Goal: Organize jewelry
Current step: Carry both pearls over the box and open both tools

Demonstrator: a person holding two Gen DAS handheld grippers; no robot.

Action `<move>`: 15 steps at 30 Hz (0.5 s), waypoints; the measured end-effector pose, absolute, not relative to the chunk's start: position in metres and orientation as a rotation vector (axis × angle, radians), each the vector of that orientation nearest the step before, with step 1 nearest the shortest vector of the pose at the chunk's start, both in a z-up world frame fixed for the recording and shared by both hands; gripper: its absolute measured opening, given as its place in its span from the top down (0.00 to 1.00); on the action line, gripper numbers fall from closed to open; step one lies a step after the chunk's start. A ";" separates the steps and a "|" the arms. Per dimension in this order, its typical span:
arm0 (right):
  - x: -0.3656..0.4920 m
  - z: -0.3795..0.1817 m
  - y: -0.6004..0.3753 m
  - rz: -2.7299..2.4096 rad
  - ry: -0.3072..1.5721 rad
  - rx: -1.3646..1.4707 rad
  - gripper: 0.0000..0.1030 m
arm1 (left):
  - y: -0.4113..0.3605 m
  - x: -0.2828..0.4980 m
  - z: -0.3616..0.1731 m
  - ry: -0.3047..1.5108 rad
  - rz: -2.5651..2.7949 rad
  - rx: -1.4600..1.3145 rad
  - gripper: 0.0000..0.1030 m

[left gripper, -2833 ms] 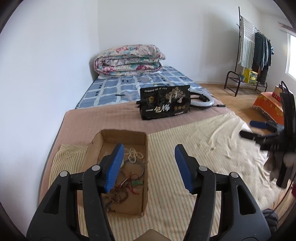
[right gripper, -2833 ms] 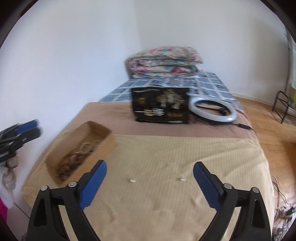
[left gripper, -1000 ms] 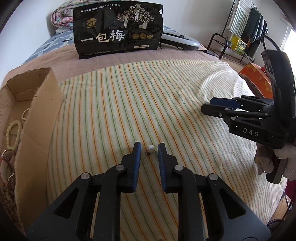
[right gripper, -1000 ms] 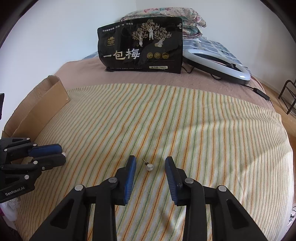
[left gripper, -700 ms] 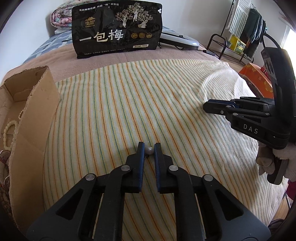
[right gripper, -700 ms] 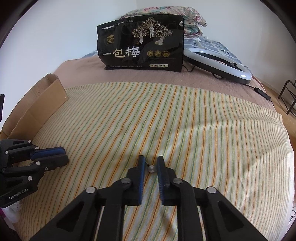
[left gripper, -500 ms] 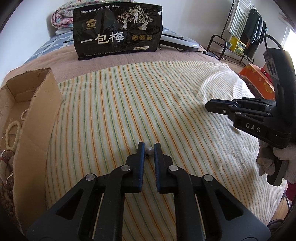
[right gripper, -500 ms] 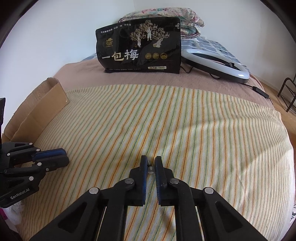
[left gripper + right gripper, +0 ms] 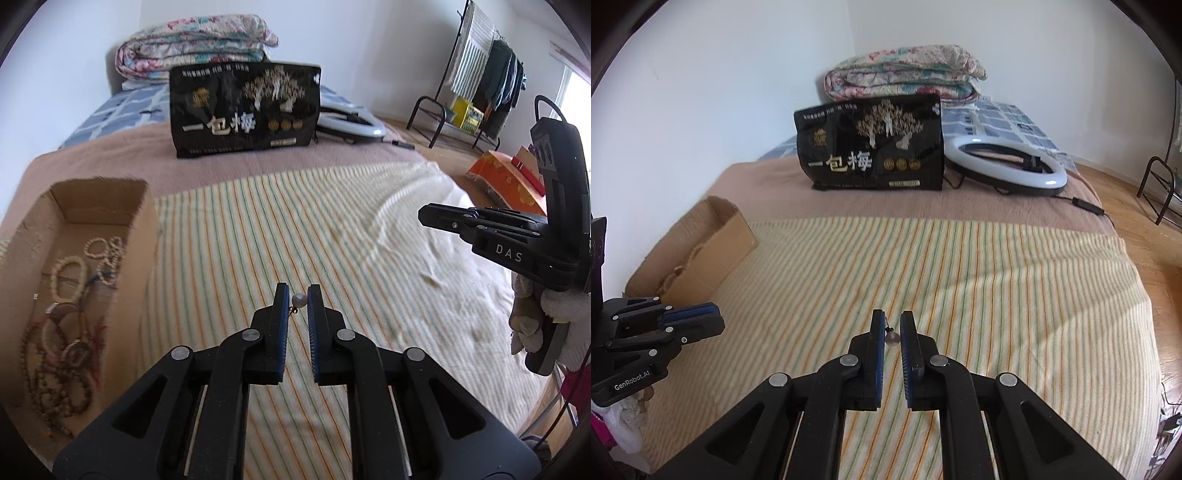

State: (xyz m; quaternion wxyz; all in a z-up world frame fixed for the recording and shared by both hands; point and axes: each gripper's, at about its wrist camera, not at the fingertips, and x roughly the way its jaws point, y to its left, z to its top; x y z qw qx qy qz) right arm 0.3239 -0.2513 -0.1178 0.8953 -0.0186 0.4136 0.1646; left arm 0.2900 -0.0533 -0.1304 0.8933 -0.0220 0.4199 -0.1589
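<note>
Both grippers are hovering level over the striped blanket (image 9: 236, 229). Left gripper (image 9: 298, 300) is pinching a pearl earring (image 9: 299, 300); right gripper (image 9: 893, 338) is likewise nipping a second pearl (image 9: 893, 339). Box (image 9: 144, 236) of beads is sitting left.

The striped cloth (image 9: 369, 229) looks a soft, ribbed weave, matt; the blanket (image 9: 768, 184) beneath is a plain matt fabric; the box (image 9: 144, 236) is raw brown cardboard, rough at its torn edges; the black bag (image 9: 871, 144) is glossy plastic film; the ring light (image 9: 1008, 162) is smooth plastic; each pearl earring (image 9: 299, 300) (image 9: 893, 338) shines glossily.
</note>
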 end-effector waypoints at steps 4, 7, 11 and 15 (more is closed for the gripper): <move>0.317 -0.098 -0.244 0.351 0.826 -0.036 0.94 | -0.042 0.279 -0.112 0.838 -0.323 -0.055 0.92; 0.311 -0.083 -0.235 0.367 0.802 -0.037 0.94 | -0.031 0.271 -0.100 0.816 -0.310 -0.052 0.92; 0.303 -0.066 -0.220 0.391 0.777 -0.040 0.94 | -0.012 0.261 -0.084 0.786 -0.283 -0.057 0.92; 0.297 -0.051 -0.200 0.421 0.754 -0.049 0.94 | 0.008 0.252 -0.071 0.759 -0.254 -0.071 0.92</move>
